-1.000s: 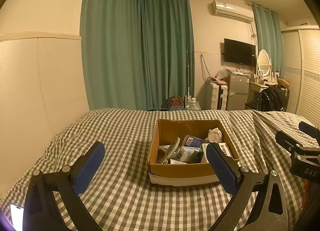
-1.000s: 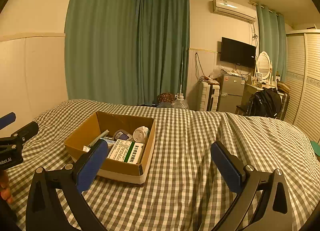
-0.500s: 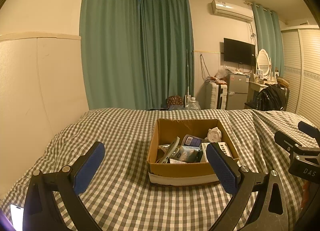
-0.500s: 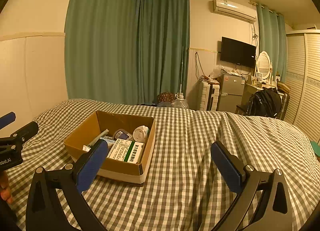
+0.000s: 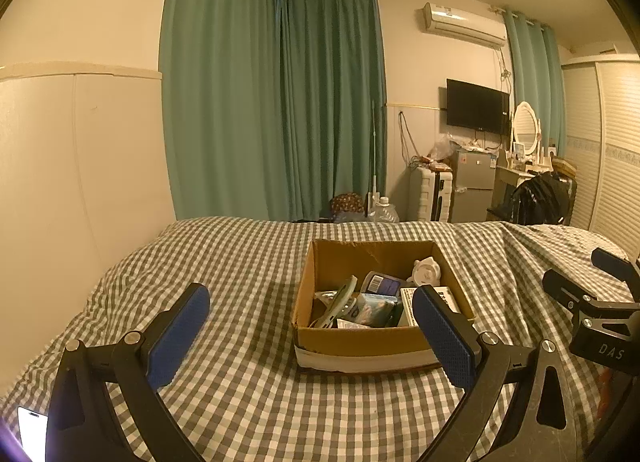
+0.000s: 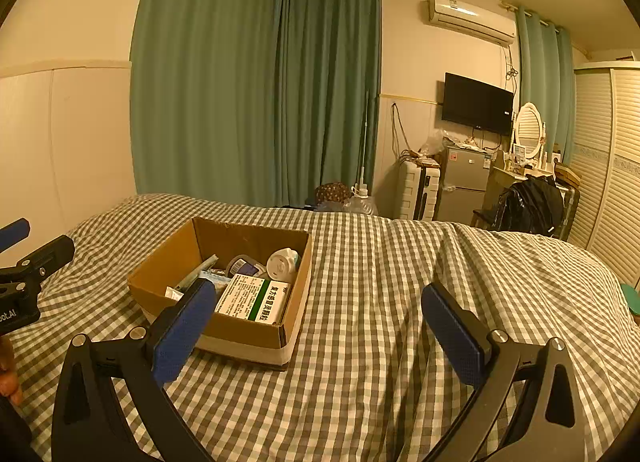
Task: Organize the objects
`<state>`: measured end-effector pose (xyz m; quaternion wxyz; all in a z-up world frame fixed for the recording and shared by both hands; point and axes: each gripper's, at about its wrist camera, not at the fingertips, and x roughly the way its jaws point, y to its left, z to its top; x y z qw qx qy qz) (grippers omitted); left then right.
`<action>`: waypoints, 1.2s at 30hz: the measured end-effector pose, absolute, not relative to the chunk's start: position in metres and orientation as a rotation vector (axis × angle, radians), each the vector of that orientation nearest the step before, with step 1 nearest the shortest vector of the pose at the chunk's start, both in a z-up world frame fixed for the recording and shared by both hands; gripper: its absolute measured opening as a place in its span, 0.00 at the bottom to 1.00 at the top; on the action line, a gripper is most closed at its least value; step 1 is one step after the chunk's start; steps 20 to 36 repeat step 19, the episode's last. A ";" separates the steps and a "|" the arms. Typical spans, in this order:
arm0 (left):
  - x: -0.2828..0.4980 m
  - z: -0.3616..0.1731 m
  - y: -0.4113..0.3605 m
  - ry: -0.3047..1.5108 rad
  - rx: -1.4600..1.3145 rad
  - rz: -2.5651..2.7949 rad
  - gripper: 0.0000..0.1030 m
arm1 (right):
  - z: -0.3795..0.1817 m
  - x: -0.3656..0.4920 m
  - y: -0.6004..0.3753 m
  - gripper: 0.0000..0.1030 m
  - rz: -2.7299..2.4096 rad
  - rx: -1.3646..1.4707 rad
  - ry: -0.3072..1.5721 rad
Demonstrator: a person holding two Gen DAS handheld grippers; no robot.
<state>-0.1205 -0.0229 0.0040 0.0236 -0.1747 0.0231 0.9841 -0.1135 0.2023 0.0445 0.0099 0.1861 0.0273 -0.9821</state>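
An open cardboard box (image 5: 372, 340) (image 6: 168, 266) sits on the checked bedspread, holding several items: a white and green medicine box (image 6: 256, 298), a white round container (image 5: 427, 270) (image 6: 282, 262), a dark labelled pouch (image 5: 380, 282) and a pale green flat tool (image 5: 340, 302). My left gripper (image 5: 310, 326) hovers open in front of the box, nothing between its blue pads. My right gripper (image 6: 320, 322) is open and empty too, to the right of the box. Each gripper shows at the edge of the other's view.
The checked bedspread (image 6: 380, 302) covers a wide bed, rumpled on the right. A lit phone (image 5: 34, 432) lies at the near left corner. Beyond the bed are green curtains (image 5: 272, 101), a small fridge (image 5: 472, 185), a wall television (image 5: 478, 105) and a black backpack (image 6: 532, 203).
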 end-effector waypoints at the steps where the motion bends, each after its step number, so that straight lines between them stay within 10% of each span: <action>1: -0.120 0.004 -0.023 0.074 -0.541 3.044 1.00 | 0.044 -0.114 0.202 1.00 -3.066 0.582 0.086; 36: -0.121 0.002 -0.023 0.086 -0.538 3.046 1.00 | 0.040 -0.118 0.201 1.00 -3.059 0.615 0.105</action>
